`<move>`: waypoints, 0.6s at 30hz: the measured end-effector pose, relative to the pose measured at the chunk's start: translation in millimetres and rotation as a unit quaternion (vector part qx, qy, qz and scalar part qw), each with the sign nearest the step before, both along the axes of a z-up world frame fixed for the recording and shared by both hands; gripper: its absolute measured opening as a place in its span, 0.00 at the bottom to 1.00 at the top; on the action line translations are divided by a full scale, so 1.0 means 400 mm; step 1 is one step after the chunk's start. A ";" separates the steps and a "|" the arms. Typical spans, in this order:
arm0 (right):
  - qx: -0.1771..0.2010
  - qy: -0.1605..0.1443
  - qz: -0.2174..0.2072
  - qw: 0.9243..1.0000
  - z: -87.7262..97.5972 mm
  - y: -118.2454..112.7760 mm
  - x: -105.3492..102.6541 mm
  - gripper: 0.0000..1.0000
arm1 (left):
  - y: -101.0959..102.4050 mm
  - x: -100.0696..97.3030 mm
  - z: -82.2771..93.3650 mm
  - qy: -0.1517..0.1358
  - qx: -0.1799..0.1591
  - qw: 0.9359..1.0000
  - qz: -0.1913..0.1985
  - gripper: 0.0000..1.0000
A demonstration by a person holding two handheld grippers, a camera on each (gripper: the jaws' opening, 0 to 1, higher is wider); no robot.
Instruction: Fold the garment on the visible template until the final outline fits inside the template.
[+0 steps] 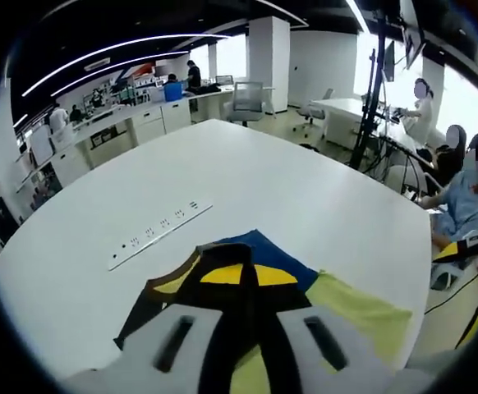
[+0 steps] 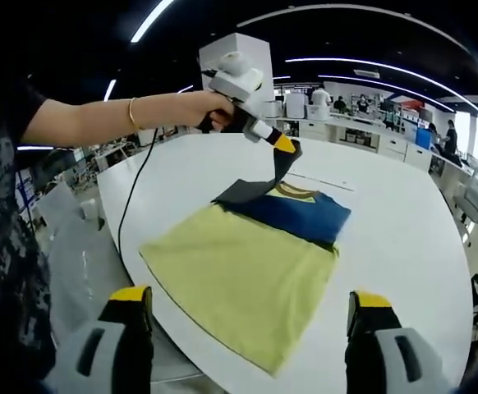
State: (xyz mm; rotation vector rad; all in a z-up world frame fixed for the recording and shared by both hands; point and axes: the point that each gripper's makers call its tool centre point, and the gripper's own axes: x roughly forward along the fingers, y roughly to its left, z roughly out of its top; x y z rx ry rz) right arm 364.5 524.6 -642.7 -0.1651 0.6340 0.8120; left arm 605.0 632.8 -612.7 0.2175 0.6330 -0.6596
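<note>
In the right gripper view a blue garment with black sleeves and a yellow collar lies on the white table, its near part against a yellow-green sheet. The left gripper, held by a hand, is shut on a black sleeve and lifts it off the table. In the left gripper view black cloth runs up between the white jaws of the left gripper, with the blue garment and the yellow-green sheet beyond. The right gripper hovers open over the sheet's near edge, holding nothing.
A flush socket strip runs across the table beyond the garment. People sit at the table's right side. A black cable hangs over the left table edge. Office chairs and desks stand farther back.
</note>
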 end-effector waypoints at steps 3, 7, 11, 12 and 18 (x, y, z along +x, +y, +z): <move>-0.001 0.002 0.000 1.000 -0.003 -0.001 0.002 1.00 | -0.017 -0.005 -0.016 0.005 0.000 1.000 -0.007 0.00; -0.001 0.004 -0.003 1.000 -0.007 -0.006 0.004 1.00 | -0.039 -0.015 -0.031 0.009 -0.004 1.000 -0.014 0.00; -0.003 0.007 -0.005 1.000 -0.013 -0.010 0.004 1.00 | -0.067 -0.027 -0.037 0.012 -0.012 1.000 -0.023 0.00; -0.003 0.008 -0.005 1.000 -0.015 -0.011 0.005 1.00 | -0.078 -0.033 -0.039 0.012 -0.012 0.999 -0.030 0.00; -0.001 0.008 -0.005 1.000 -0.015 -0.008 0.010 1.00 | -0.107 -0.051 -0.063 0.017 -0.007 0.999 -0.039 0.00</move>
